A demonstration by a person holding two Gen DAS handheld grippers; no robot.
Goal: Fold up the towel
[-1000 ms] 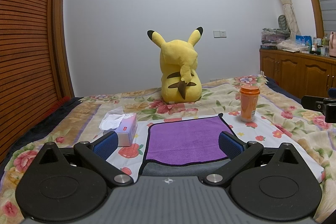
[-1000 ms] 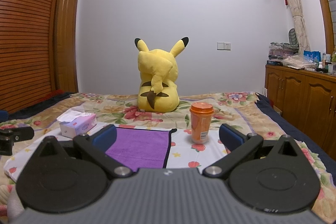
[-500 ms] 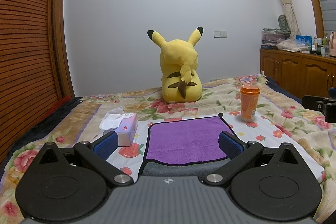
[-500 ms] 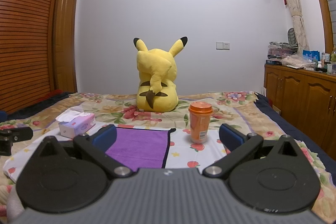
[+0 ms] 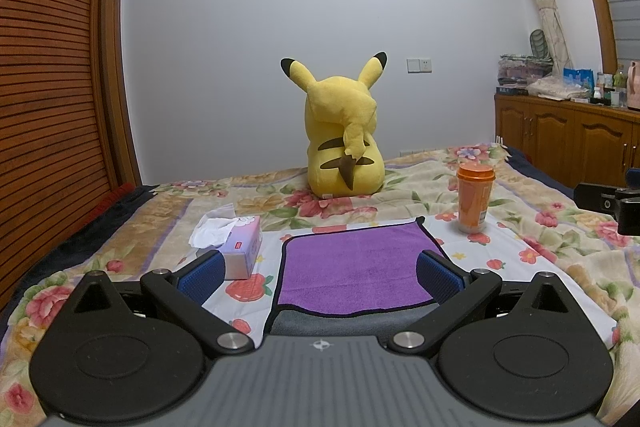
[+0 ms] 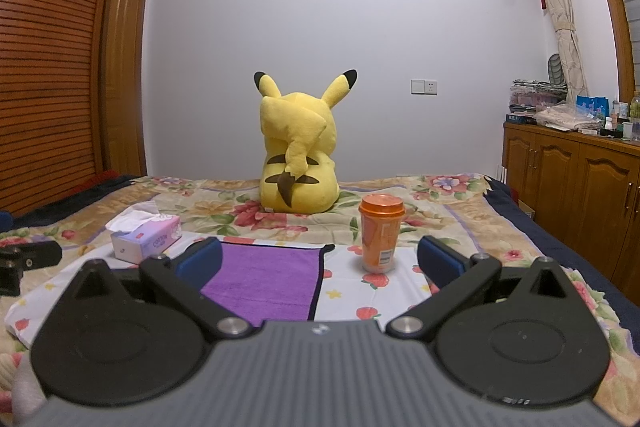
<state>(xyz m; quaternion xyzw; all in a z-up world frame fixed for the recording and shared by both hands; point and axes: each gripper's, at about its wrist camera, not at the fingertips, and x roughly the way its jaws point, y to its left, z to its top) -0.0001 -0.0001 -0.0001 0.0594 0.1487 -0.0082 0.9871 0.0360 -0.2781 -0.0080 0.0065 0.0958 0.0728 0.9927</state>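
Observation:
A purple towel [image 5: 356, 267] with a dark border lies flat on a white strawberry-print cloth on the bed; a grey underside strip shows at its near edge. My left gripper [image 5: 318, 273] is open and empty, its blue pads on either side of the towel's near edge, above it. In the right wrist view the towel [image 6: 260, 279] lies left of centre. My right gripper [image 6: 318, 261] is open and empty, over the towel's right edge.
A yellow Pikachu plush [image 5: 342, 147] sits at the far side of the bed. An orange cup [image 5: 474, 197] stands right of the towel, and a tissue box [image 5: 236, 245] left of it. A wooden cabinet [image 6: 568, 187] stands at the right, a slatted wardrobe [image 5: 48, 99] at the left.
Almost nothing has changed. The right wrist view has shifted very slightly, with plush and cup a little to the left. Both grippers stay open.

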